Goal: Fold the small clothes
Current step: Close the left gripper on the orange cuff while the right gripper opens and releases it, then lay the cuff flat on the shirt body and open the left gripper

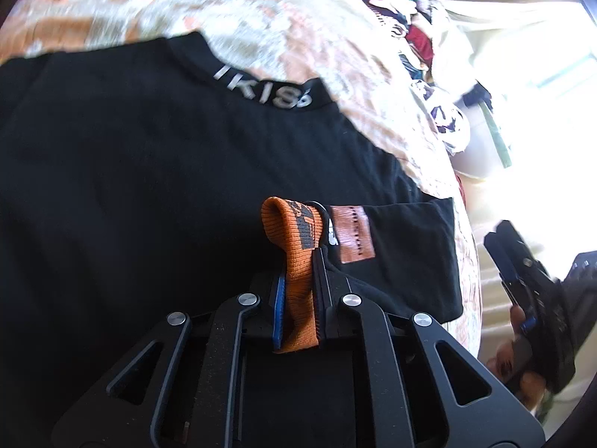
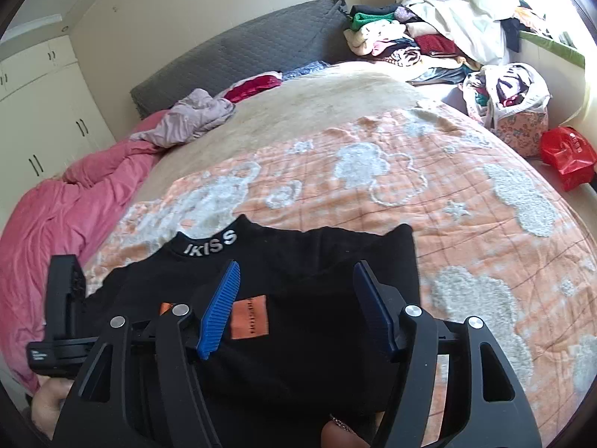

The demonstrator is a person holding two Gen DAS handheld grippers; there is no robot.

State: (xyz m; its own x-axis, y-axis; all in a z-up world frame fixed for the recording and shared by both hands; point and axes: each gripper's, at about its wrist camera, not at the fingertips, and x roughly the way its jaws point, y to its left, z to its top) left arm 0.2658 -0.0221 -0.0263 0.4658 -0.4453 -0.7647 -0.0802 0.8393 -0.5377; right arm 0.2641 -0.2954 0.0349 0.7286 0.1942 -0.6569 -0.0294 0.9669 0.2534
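Cuff (image 1: pixel 294 246), orange, is clamped by the left gripper (image 1: pixel 298 280) over the black top (image 1: pixel 149 186), seemingly folded inward, while the right gripper (image 2: pixel 298 310) is held agape above it.

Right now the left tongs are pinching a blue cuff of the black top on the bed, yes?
Not quite: the cuff pinched in the left tongs is orange, not blue, as the left wrist view shows. It does belong to the black top on the bed.
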